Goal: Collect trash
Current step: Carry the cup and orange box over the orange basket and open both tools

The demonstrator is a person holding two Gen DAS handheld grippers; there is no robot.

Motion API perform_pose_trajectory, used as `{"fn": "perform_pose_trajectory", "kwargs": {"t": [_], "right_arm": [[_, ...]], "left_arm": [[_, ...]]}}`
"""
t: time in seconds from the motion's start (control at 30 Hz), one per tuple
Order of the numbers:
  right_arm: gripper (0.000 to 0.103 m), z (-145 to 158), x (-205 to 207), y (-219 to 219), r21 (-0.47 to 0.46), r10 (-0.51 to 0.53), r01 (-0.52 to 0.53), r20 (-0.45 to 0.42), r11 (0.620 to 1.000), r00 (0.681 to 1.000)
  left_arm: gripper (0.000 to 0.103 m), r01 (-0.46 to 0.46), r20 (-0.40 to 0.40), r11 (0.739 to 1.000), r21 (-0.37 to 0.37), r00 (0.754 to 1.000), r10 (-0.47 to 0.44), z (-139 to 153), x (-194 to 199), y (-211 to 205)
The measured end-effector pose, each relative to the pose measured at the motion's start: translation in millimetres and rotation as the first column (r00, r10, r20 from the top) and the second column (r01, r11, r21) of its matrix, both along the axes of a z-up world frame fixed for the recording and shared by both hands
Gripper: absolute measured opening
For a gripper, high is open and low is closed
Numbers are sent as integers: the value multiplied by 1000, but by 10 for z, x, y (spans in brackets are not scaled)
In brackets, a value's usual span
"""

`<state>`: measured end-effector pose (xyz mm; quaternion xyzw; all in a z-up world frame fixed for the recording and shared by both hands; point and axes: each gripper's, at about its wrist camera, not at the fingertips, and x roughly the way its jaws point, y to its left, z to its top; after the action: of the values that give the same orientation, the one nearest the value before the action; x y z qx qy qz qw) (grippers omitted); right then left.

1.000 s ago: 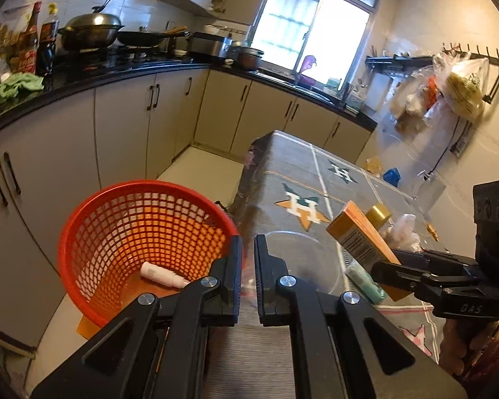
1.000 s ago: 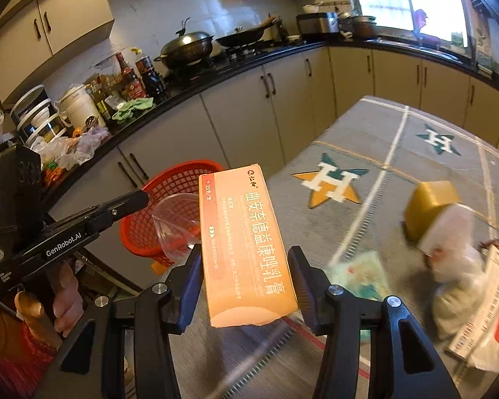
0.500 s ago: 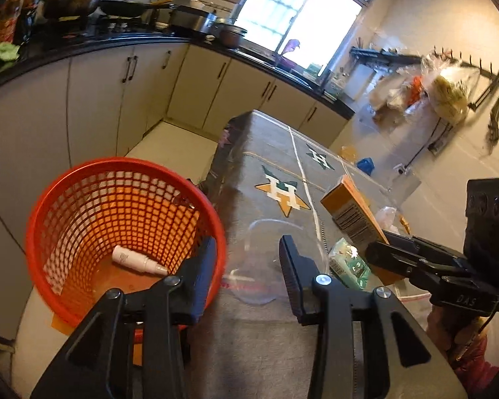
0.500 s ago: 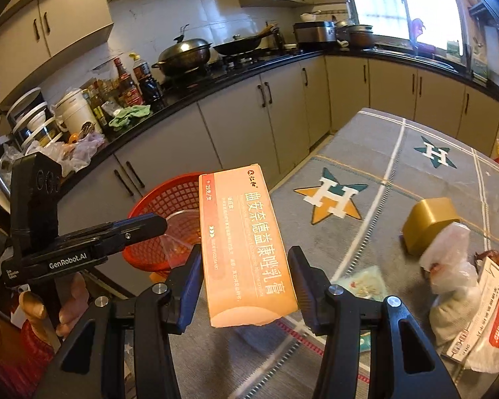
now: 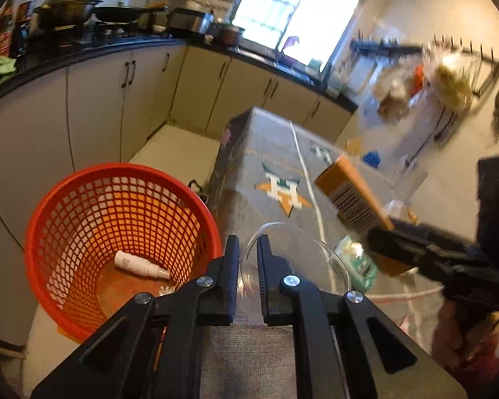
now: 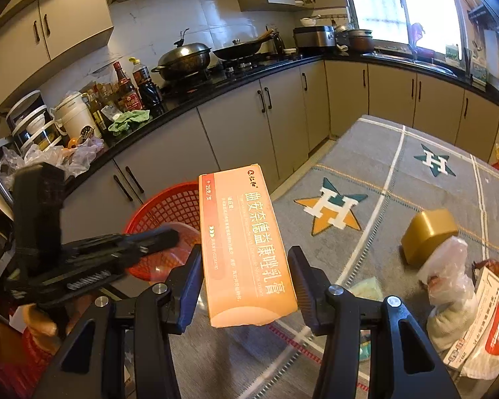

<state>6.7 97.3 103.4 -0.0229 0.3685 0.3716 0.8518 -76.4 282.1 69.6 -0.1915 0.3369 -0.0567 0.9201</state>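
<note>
A red mesh basket (image 5: 116,226) stands on the floor beside the table's corner, with a small white bottle (image 5: 138,262) lying in it. My left gripper (image 5: 248,276) is shut on the rim of a clear plastic cup (image 5: 316,252) at the table's near edge, next to the basket. My right gripper (image 6: 246,292) is shut on an orange medicine box (image 6: 246,249) and holds it in the air above the table; the box also shows in the left wrist view (image 5: 352,196). The basket shows behind the box in the right wrist view (image 6: 169,206).
The grey table cloth (image 6: 382,179) carries a gold box (image 6: 429,232), a crumpled clear bag (image 6: 449,286), a printed packet (image 6: 492,329) and a green sachet (image 5: 356,262). Kitchen cabinets (image 5: 93,106) and a cluttered counter run along the left.
My left gripper opened half a second ago and has now shut on the clear cup's rim. The right gripper has held the orange box almost still, rising slightly.
</note>
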Motion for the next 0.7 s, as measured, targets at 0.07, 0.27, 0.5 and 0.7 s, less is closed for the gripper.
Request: {"fn": "perform_pose_trajectory", "kwargs": {"t": [0.07,0.27,0.5,0.7], "right_arm": [[55,5,0,85,-3,12,-12,5,1000,1000],[55,-123,82,363,-1,43,-43,-29,999,999],[55,-315,199,631,-2,80,-80,-76,997,994],[55,-442,188,984,25,137,-136,-100,990,985]], "left_arm": [[10,-9,24,999,-37,1000,10,55,-60,117],[10,-103,48,990,-98,993,109,6,-154,381],[10,-388,66,916,-102,916,396,-119,-399,630],[10,-473,48,881,-28,879,474,-235,-305,654]]}}
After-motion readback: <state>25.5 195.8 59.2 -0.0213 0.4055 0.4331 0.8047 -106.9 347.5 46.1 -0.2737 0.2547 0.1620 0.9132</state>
